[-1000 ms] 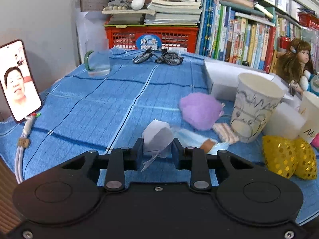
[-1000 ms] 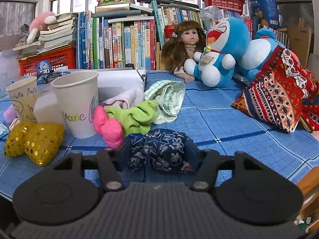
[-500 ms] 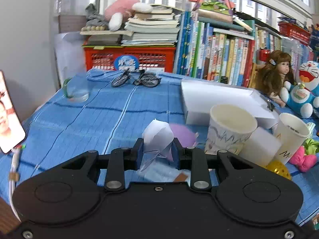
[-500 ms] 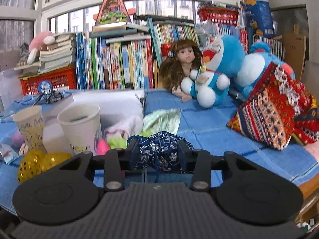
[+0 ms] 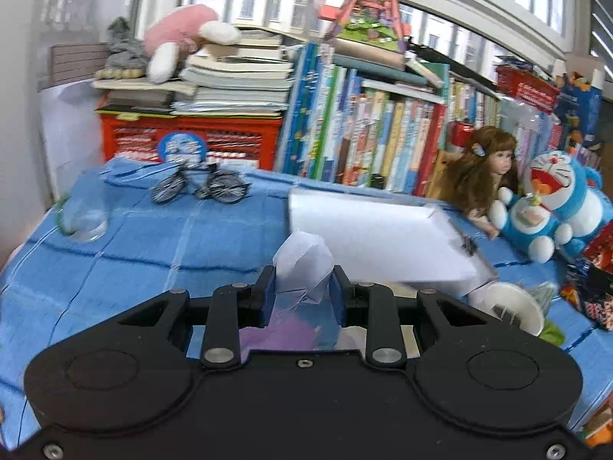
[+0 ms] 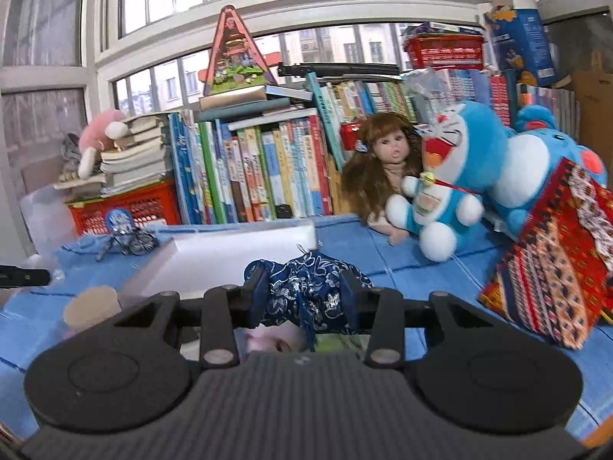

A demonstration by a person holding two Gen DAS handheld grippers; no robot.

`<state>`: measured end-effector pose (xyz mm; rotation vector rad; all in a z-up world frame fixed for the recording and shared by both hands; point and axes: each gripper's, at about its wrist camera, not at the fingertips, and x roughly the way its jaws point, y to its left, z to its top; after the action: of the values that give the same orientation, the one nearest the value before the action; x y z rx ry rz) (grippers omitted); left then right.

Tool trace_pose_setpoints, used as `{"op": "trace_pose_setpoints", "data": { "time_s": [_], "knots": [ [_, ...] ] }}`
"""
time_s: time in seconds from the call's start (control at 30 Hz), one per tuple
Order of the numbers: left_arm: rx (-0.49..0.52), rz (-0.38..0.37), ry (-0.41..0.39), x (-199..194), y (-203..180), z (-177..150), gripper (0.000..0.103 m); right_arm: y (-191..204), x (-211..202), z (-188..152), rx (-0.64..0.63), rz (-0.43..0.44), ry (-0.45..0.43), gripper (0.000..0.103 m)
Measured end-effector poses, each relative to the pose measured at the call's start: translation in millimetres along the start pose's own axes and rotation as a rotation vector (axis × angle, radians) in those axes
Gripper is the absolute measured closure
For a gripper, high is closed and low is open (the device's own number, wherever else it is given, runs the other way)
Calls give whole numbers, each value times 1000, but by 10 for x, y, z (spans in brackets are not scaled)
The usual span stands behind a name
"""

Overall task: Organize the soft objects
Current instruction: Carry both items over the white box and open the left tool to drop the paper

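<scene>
My left gripper (image 5: 302, 287) is shut on a pale, folded white soft piece (image 5: 302, 260), held up above the blue tablecloth (image 5: 153, 237). Behind it lies an open white box (image 5: 375, 237). A purple soft thing (image 5: 279, 333) shows below, between the gripper's arms. My right gripper (image 6: 302, 295) is shut on a bunched dark blue floral cloth (image 6: 310, 280), lifted off the table, with the same white box (image 6: 230, 253) just beyond it. Pale and green soft items under the right gripper are mostly hidden.
Paper cups (image 5: 513, 306) (image 6: 92, 306) stand near the box. A doll (image 6: 383, 176), a blue cat plush (image 6: 452, 191) and a patterned red cushion (image 6: 555, 253) sit on the right. A toy bicycle (image 5: 199, 188), a glass (image 5: 82, 214), a red crate (image 5: 191, 142) and books line the back.
Both grippers have risen with their loads, so the table items sank low in view. The right jaws narrowed onto the blue cloth. The phone has left the left view.
</scene>
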<state>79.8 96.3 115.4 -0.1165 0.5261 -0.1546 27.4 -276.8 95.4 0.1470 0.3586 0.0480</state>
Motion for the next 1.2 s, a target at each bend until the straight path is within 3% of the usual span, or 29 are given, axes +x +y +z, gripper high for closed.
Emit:
{"op": "trace_pose_setpoints", "data": {
  "time_s": [0.17,0.33,0.53,0.7,0.93,1.2],
  "knots": [
    [17,-65,35,287,-116,311,75,36,259,260,46,74,30,59],
    [-12,-160,163,799,-178,643,75,123,625,500,59,136,73,59],
    [-41,-205,305,1464,-183,936,75,233,1241,660,74,214,229,59],
    [-29,-196,409,1960,-282,869,75,290,1725,609,90,226,342,59],
    [56,-227,463,2358,-499,700,75,342,2240,475,148,247,440,58],
    [123,-213,507,2606,-680,612,74,389,2593,364,159,208,527,53]
  ]
}}
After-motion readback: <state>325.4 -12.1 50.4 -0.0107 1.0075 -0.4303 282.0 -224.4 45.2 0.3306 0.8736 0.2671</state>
